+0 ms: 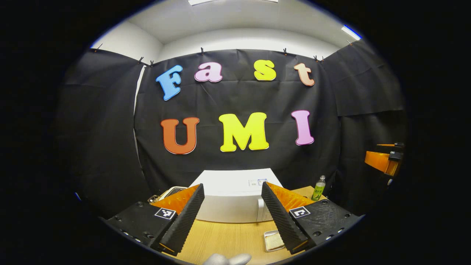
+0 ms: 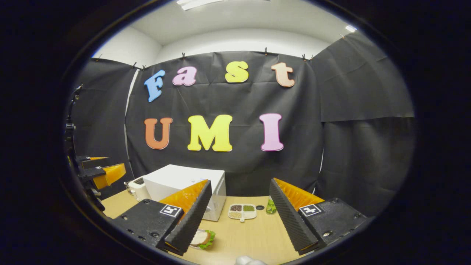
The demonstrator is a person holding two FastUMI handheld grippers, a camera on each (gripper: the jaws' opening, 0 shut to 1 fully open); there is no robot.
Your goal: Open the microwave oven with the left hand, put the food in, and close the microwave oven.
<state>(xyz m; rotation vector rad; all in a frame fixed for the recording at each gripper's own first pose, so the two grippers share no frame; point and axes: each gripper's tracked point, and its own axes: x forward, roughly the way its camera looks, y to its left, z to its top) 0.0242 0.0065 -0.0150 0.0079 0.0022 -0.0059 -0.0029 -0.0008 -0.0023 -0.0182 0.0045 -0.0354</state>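
Observation:
The white microwave (image 1: 235,200) stands on the wooden table against the back wall, its door shut; it appears again in the right gripper view (image 2: 184,182). My left gripper (image 1: 232,186) hangs open in front of it and apart from it, with nothing between its fingers. A sandwich with lettuce on a plate (image 2: 203,238) lies on the table in front of the microwave, partly hidden behind one finger (image 2: 191,217). My right gripper (image 2: 240,182) is open and empty above the table. Each gripper also shows far off in the other's view: the right one (image 1: 384,160), the left one (image 2: 103,173).
A green bottle (image 1: 318,187) (image 2: 271,207) stands right of the microwave. A divided dish of grains (image 2: 243,211) lies beside it. A small metal tray (image 1: 274,241) sits on the wooden table (image 1: 228,235). A white appliance (image 2: 138,188) stands left of the microwave.

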